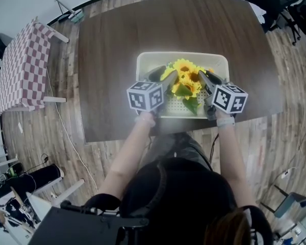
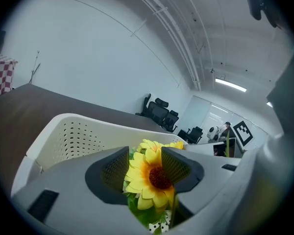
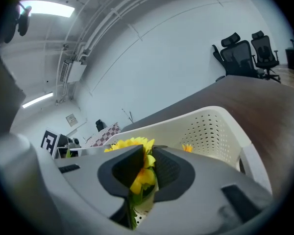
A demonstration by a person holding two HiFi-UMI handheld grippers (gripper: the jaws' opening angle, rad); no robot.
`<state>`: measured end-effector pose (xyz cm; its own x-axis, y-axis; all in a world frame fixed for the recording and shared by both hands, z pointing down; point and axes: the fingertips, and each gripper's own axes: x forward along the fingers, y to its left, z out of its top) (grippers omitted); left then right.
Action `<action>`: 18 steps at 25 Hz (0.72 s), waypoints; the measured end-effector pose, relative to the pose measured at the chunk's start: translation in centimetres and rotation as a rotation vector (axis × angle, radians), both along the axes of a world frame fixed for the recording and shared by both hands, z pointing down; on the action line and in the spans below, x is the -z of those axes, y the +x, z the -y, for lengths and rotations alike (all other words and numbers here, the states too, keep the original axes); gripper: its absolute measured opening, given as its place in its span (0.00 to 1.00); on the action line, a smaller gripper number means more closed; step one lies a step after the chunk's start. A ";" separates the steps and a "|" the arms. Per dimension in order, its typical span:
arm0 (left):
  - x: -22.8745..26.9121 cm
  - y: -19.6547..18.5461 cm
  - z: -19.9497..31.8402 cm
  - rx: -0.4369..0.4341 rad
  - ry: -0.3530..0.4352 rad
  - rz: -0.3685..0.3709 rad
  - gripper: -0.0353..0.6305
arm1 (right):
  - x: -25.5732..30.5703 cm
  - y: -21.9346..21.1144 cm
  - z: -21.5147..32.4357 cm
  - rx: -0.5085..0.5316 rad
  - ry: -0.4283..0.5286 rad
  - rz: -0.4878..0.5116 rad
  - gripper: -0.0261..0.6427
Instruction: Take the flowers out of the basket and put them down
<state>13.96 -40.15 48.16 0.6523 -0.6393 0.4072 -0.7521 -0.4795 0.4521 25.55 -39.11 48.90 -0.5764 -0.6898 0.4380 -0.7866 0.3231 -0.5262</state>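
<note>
Both in now! Left gripper [image 2: 147, 166] was clamped on the flowers [image 1: 185, 80], and right gripper [image 3: 148, 166] pinched them too. Flowers sat inside the basket [image 1: 148, 60] on the table [image 1: 117, 60]. Lift-out and put-down remained.

basket [image 1: 143, 60]: on the table [image 1: 112, 40], toward its near edge
flowers [image 1: 186, 78]: in the basket, between both grippers
left gripper [image 1: 162, 76]: at the flowers' left side
right gripper [image 1: 204, 80]: at their right side
side table [image 1: 20, 65]: left of the table, well apart
</note>
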 end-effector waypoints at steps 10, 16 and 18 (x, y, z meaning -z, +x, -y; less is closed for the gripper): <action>-0.7 -1.0 -0.7 -0.014 -0.014 -0.006 0.37 | 0.3 0.0 0.0 -0.071 0.051 -0.041 0.05; -1.3 -0.7 -1.1 -0.052 -0.048 -0.020 0.37 | 0.4 0.2 -0.2 -0.106 0.050 -0.021 0.05; -1.4 -0.6 -1.1 -0.054 -0.057 -0.023 0.37 | 0.4 0.3 -0.2 -0.109 0.052 -0.024 0.05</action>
